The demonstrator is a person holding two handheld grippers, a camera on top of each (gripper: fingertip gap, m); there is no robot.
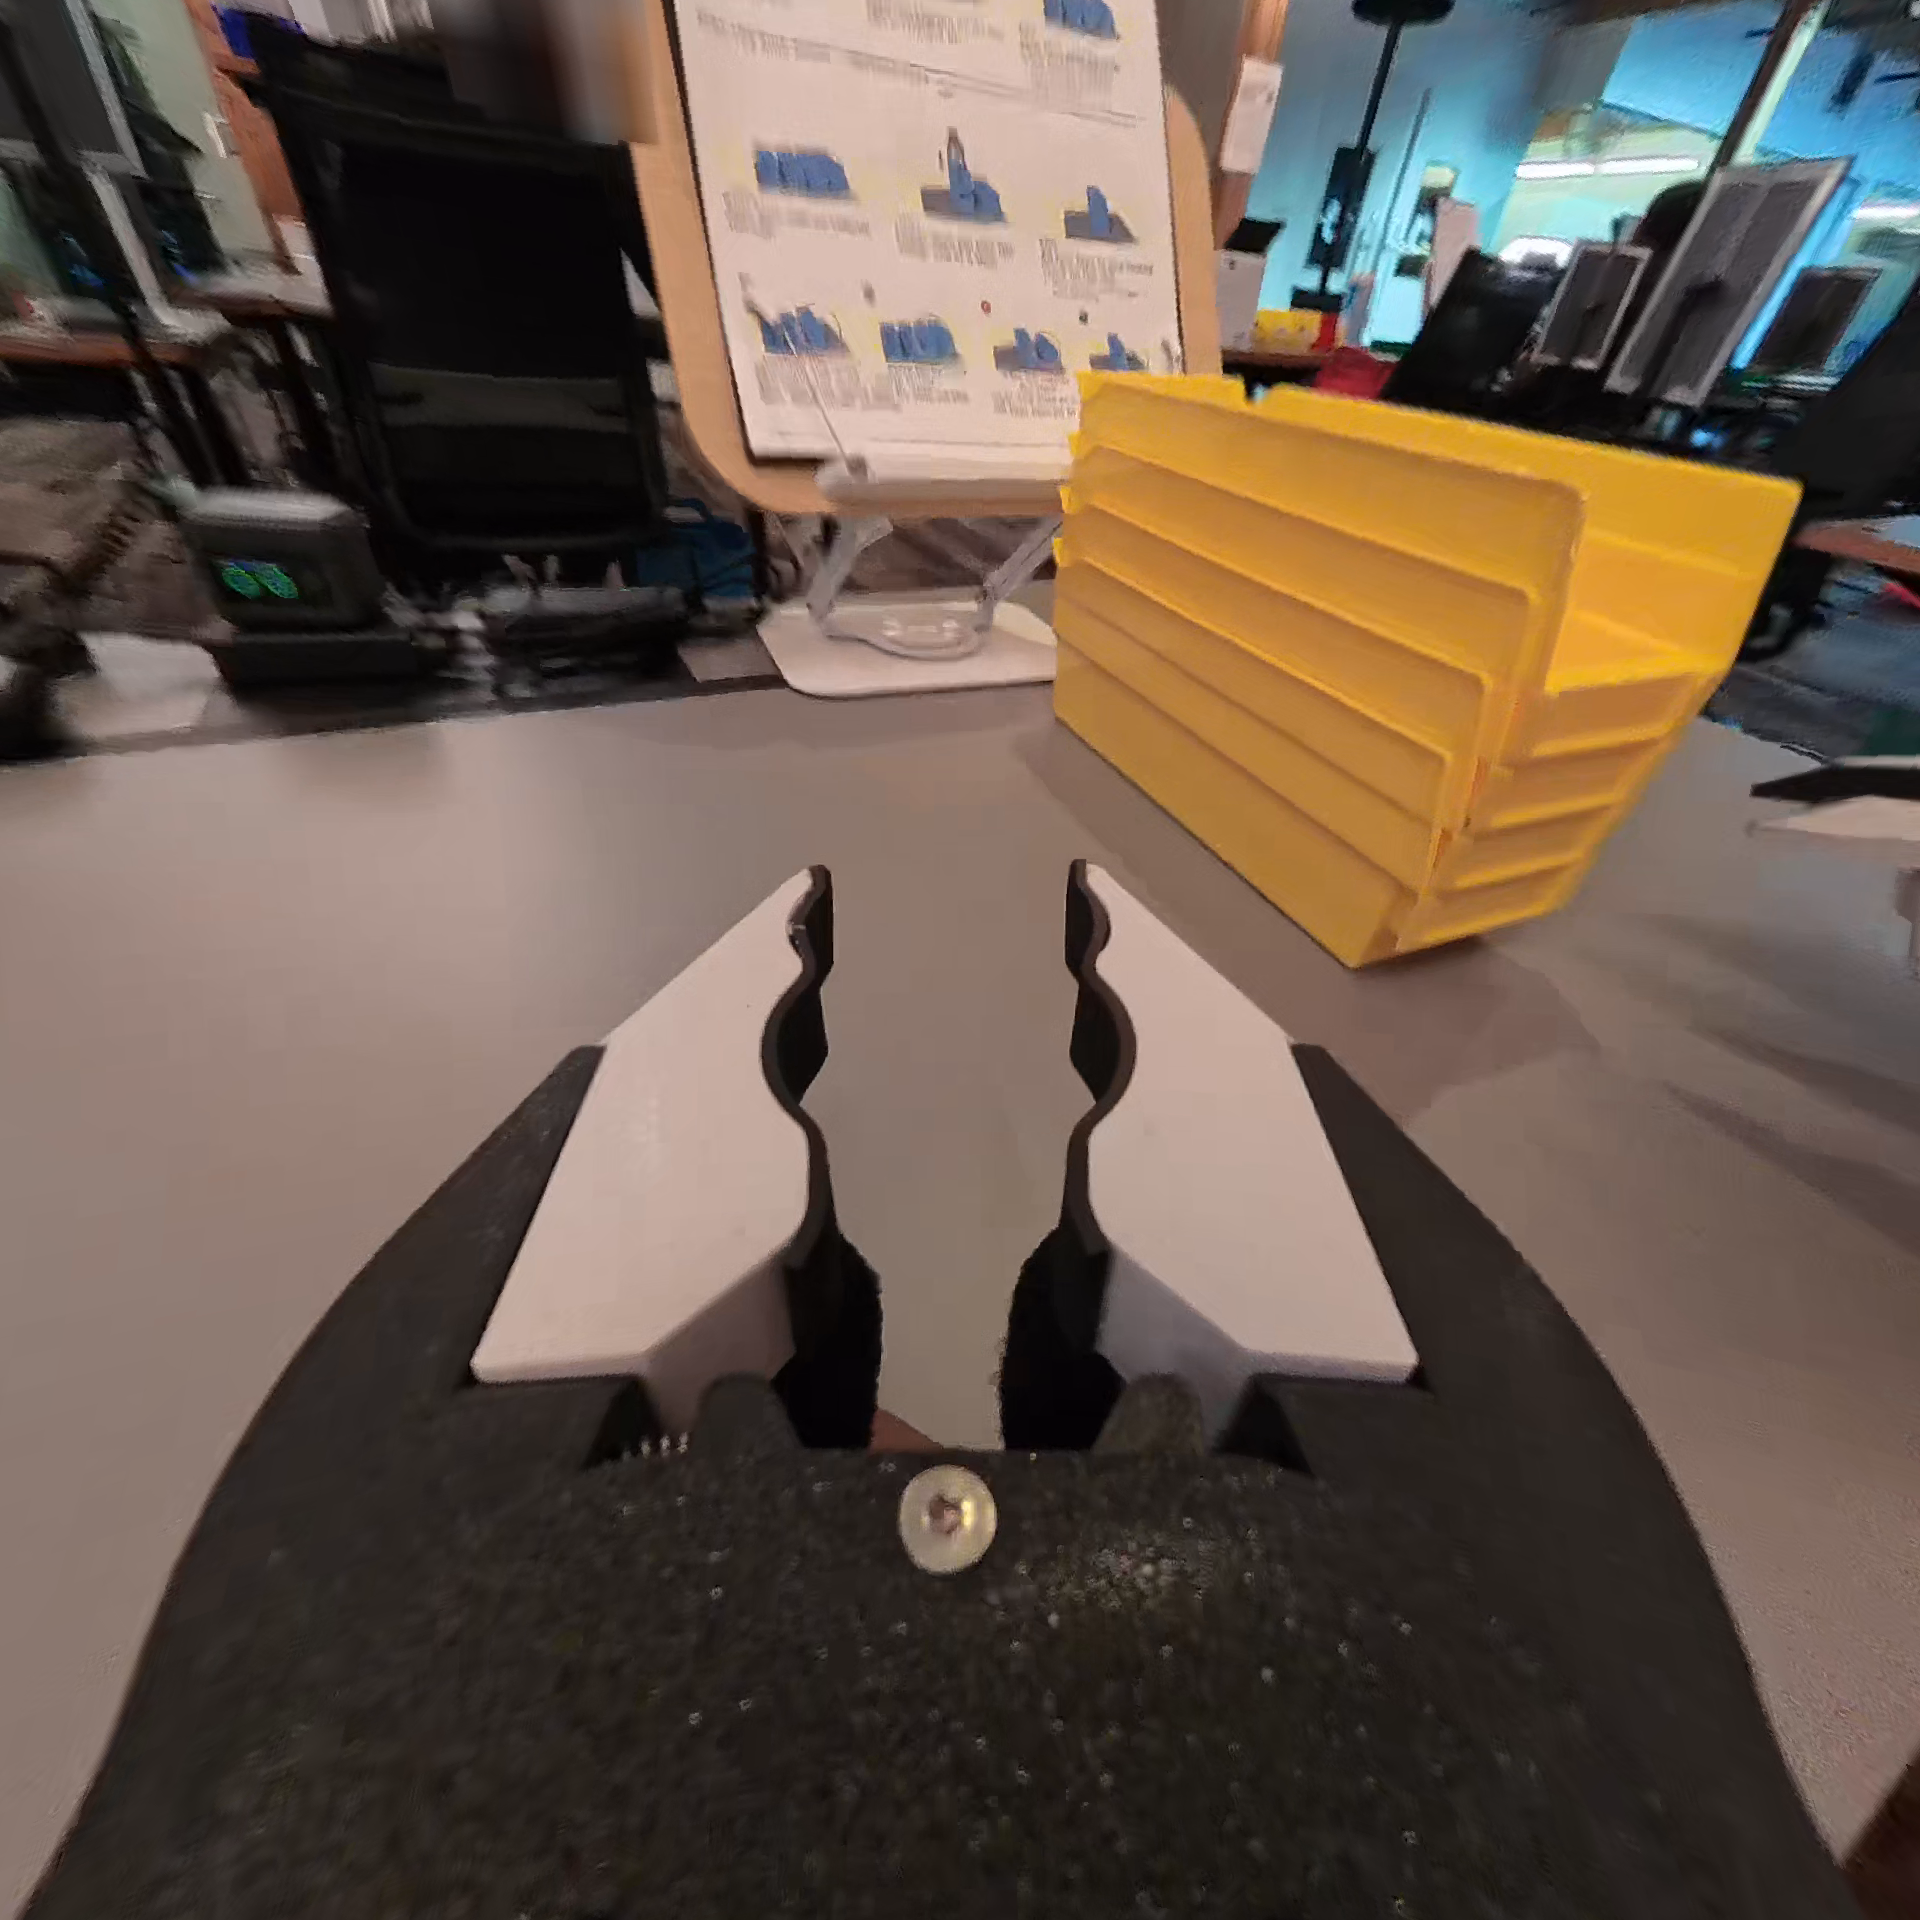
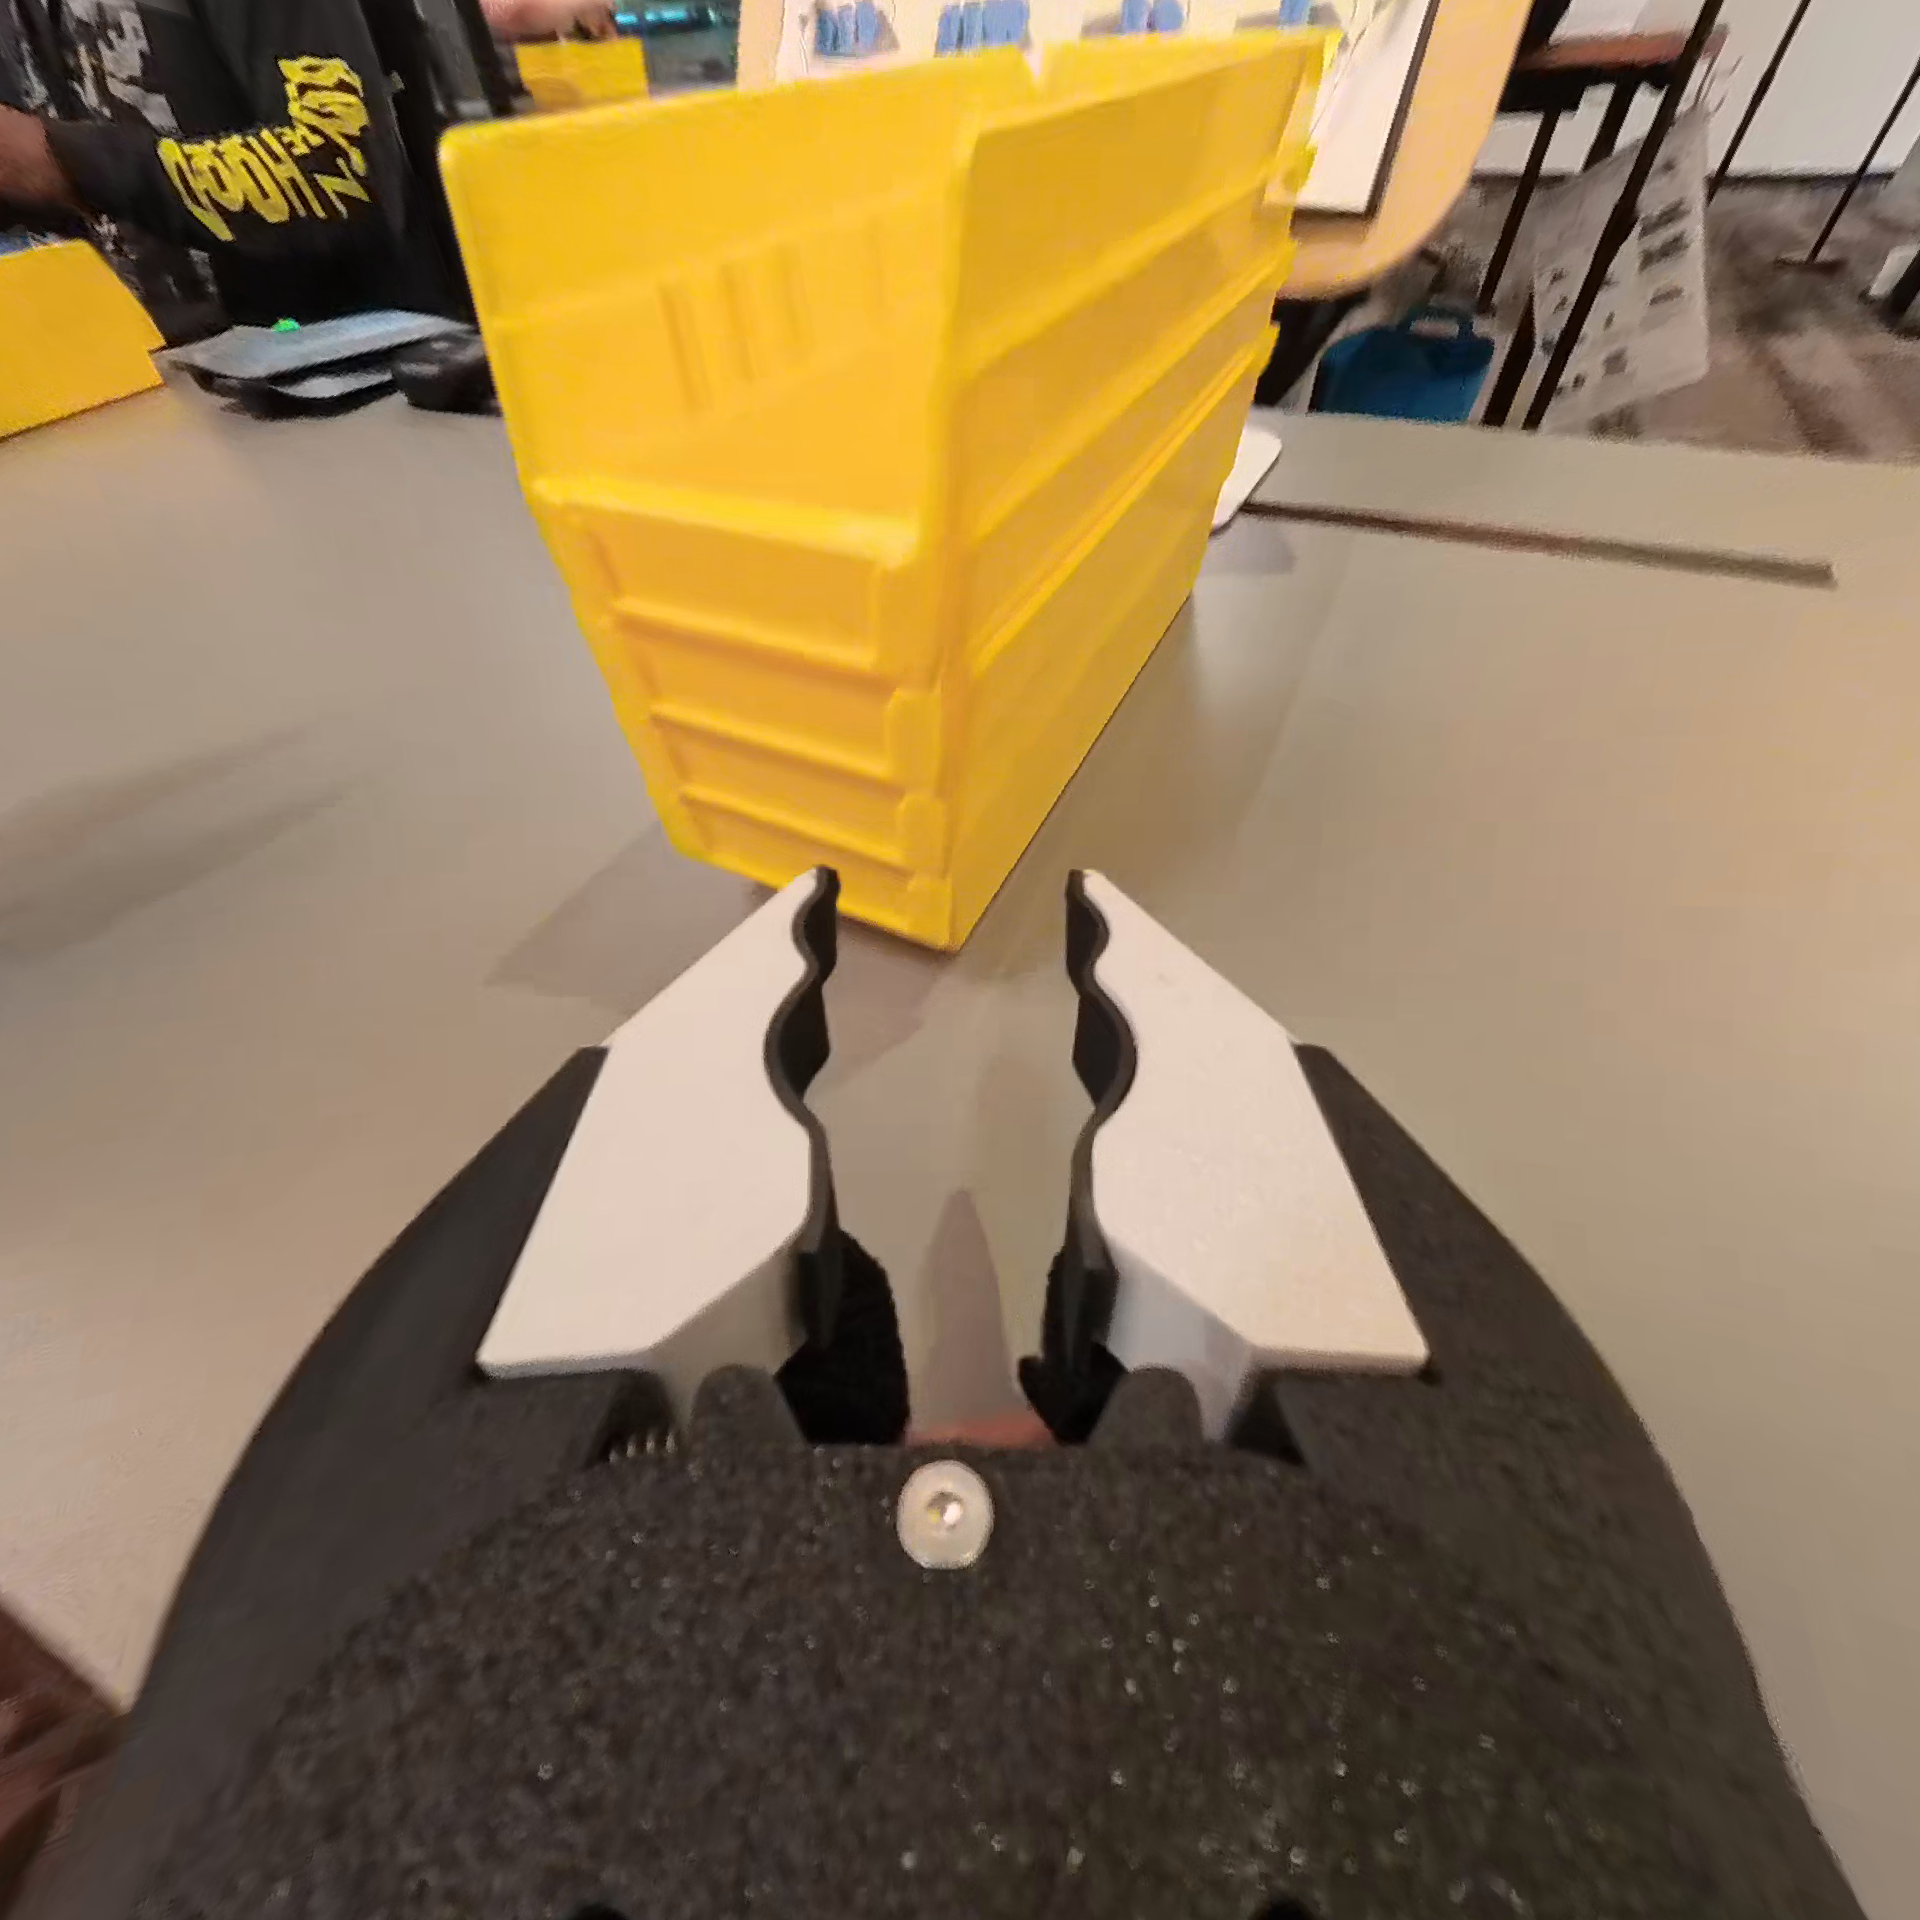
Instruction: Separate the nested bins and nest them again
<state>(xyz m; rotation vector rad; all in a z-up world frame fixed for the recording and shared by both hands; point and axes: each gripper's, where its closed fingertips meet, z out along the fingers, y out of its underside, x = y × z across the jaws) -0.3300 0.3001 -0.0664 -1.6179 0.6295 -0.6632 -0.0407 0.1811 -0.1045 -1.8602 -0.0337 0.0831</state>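
Observation:
A stack of several nested yellow bins (image 1: 1351, 665) stands on the grey table (image 1: 416, 935), ahead and to the right of my left gripper (image 1: 949, 883). The left gripper is open and empty, low over the table, well short of the stack. In the right wrist view the same stack (image 2: 883, 468) rises straight ahead, its bottom corner just beyond my right gripper (image 2: 951, 894). The right gripper is open and empty, close to the stack's lowest bin, not touching it. The right gripper's finger (image 1: 1849, 800) shows at the left wrist view's right edge.
A board with a printed instruction sheet (image 1: 935, 239) stands on a clear stand behind the stack. Another yellow bin (image 2: 62, 332) and dark flat devices (image 2: 312, 353) lie at the table's far left, near a person in a dark shirt (image 2: 260, 156). Chairs and monitors lie beyond.

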